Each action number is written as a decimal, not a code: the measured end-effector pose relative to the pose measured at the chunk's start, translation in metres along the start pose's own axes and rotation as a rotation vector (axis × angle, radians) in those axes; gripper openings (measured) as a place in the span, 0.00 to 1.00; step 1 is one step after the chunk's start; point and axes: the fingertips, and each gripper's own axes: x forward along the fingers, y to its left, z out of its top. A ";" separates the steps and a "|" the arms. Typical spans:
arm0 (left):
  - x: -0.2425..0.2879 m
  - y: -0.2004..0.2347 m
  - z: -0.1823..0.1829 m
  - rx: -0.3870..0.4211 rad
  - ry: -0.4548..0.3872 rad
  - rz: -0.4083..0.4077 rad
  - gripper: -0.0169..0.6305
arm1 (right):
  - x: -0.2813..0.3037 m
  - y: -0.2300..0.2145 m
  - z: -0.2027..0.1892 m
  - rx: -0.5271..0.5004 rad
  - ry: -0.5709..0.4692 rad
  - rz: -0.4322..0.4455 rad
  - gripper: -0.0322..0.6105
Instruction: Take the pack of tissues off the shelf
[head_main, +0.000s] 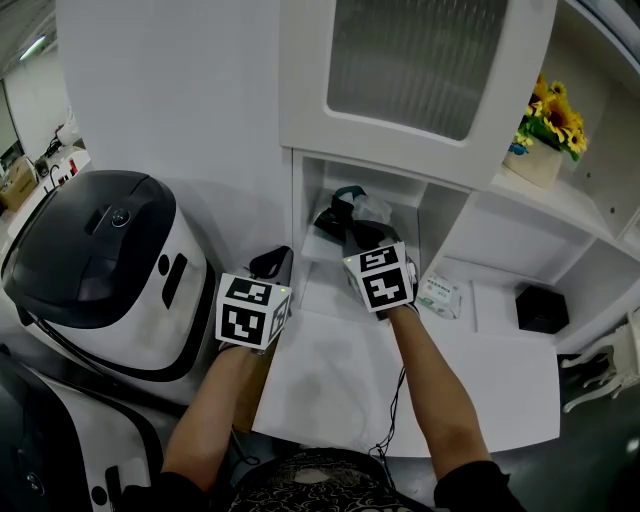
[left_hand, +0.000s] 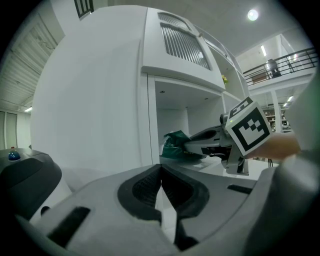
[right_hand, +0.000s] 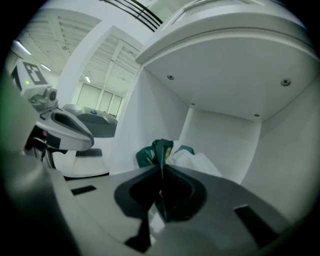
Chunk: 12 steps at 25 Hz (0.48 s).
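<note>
Right claw (right_hand: 161, 172): jaws closed together, pinching a fold of the green wrapper of the pack of tissues (right_hand: 151, 154). The pack is still on the shelf (head_main: 316, 250), inside the open niche below the glazed cabinet door (head_main: 400, 60), toward the niche's left side. Left claw (left_hand: 160, 175): jaws together, nothing between them, held outside the niche, near and left of the right claw. 1 white packet (head_main: 440, 296) lies on the counter (head_main: 330, 385), well right of the niche.
</note>
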 end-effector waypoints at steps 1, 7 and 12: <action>-0.001 -0.001 0.001 -0.001 -0.002 -0.002 0.04 | -0.002 0.000 0.001 0.003 -0.004 -0.002 0.06; -0.009 -0.010 0.005 0.003 -0.014 -0.014 0.04 | -0.018 -0.002 0.007 0.024 -0.029 -0.019 0.06; -0.018 -0.015 0.005 0.006 -0.017 -0.020 0.04 | -0.033 -0.002 0.012 0.042 -0.050 -0.036 0.06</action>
